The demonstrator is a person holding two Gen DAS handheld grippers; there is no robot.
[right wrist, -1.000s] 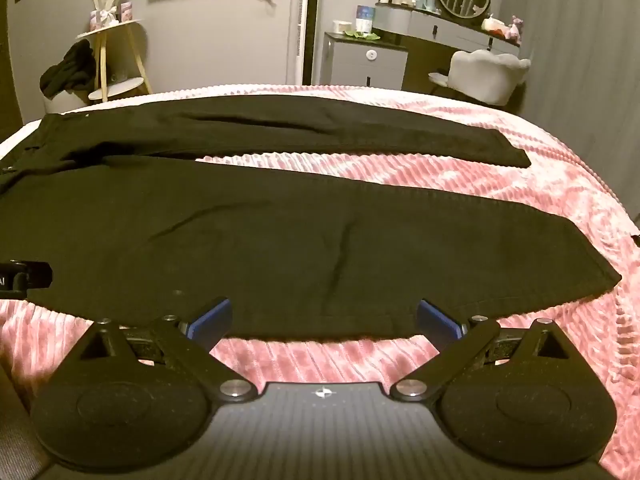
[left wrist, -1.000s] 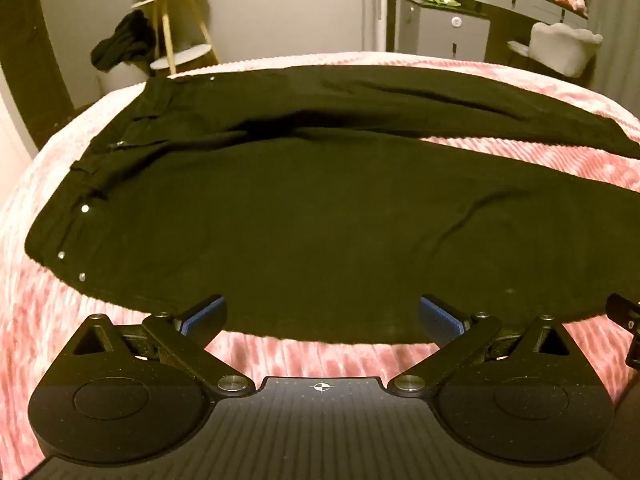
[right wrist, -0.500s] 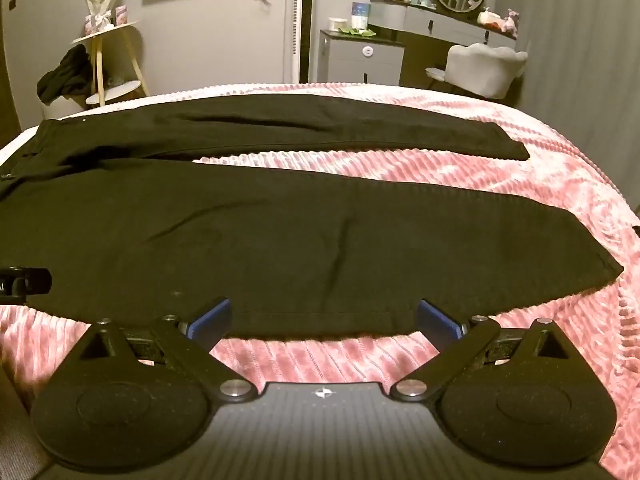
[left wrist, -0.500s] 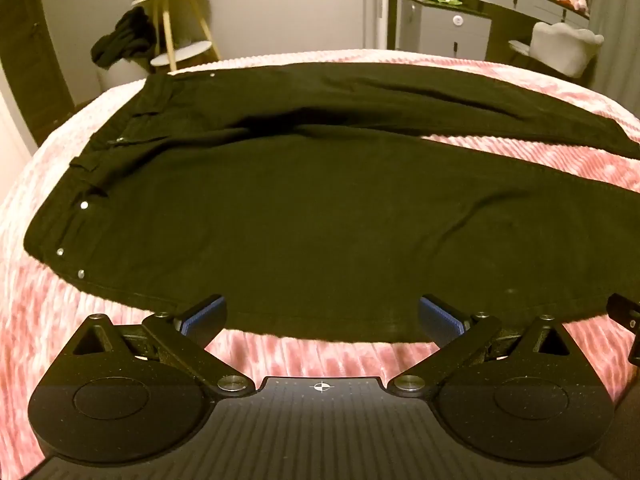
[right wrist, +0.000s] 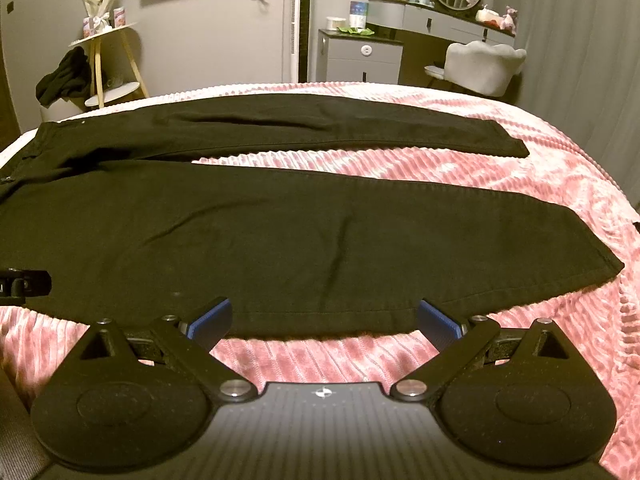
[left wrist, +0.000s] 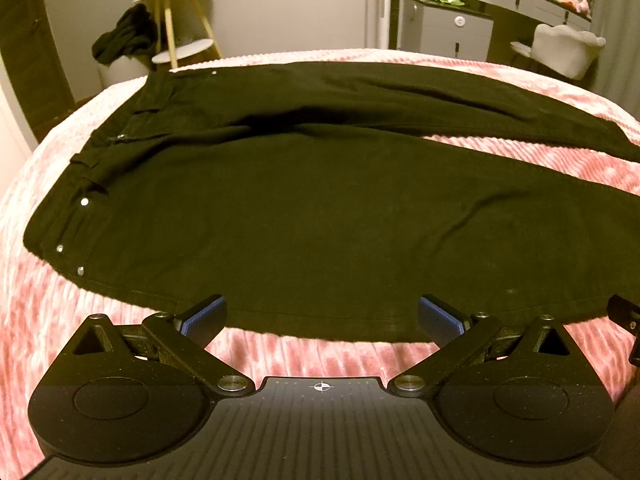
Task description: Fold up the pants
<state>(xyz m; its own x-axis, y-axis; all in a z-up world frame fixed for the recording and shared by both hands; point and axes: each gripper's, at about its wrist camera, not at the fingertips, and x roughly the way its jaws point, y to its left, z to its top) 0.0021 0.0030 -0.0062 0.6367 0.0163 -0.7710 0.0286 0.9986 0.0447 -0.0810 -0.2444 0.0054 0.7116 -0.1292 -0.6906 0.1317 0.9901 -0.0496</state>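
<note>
The black pants [left wrist: 320, 208] look soft and limp; their near edge lies just ahead of both spread, empty grippers, left gripper [left wrist: 320, 314] and right gripper [right wrist: 323, 314], best pinched there.

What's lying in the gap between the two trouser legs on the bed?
Nothing but the bare pink bedspread; the right wrist view shows the wedge between the black pants legs most plainly.
</note>
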